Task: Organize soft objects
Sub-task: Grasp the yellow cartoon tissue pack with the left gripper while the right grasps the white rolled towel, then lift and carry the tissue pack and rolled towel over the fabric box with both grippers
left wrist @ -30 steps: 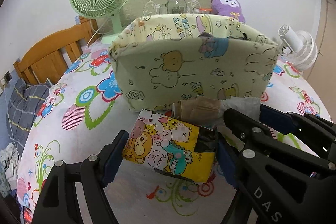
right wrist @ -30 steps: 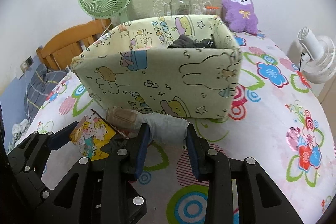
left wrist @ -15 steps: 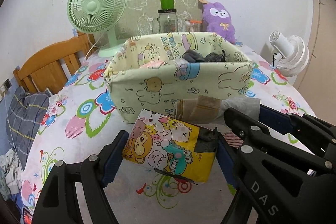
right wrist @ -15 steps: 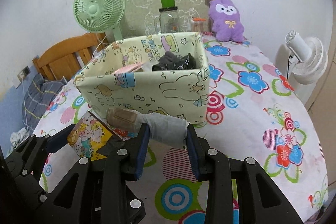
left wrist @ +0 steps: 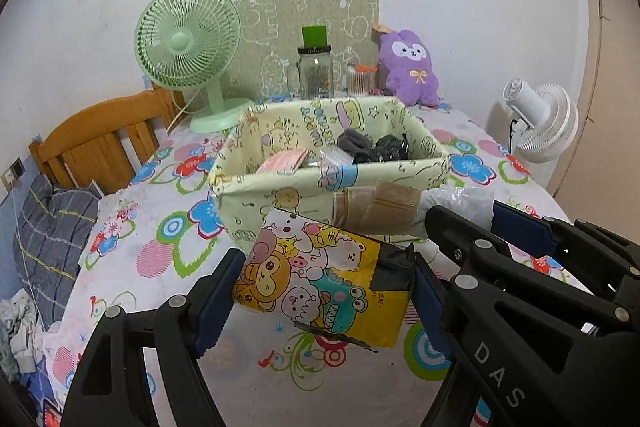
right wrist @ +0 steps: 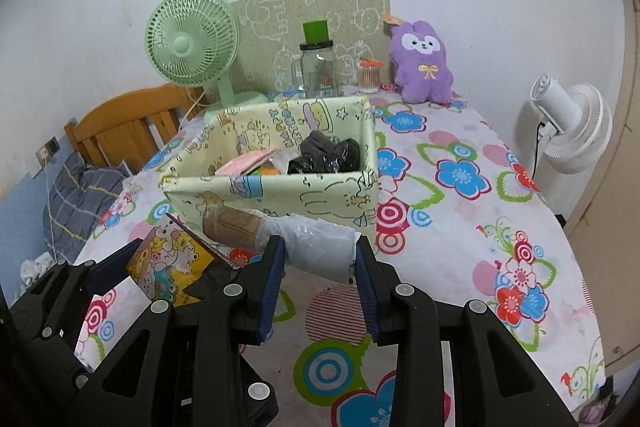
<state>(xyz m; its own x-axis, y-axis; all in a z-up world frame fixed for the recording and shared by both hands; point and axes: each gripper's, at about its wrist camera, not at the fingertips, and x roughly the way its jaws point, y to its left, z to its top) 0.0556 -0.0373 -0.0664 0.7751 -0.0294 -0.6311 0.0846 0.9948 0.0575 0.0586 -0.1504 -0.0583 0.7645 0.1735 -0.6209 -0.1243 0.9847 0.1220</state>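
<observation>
Grip: left gripper [left wrist: 324, 291] clamps yellow cartoon-print soft pack [left wrist: 320, 279]; right gripper [right wrist: 320, 263] clamps plastic-wrapped beige roll [right wrist: 280, 233].
Risk: snagging near wall of pale-yellow fabric box [left wrist: 288, 191], tipping it.

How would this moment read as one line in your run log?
left tool: shut on cartoon packet | right tool: shut on plastic-wrapped roll | both held before fabric bin

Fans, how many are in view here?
2: a green fan at the table's back left, and a white fan beyond its right edge. None seems hidden.
</observation>
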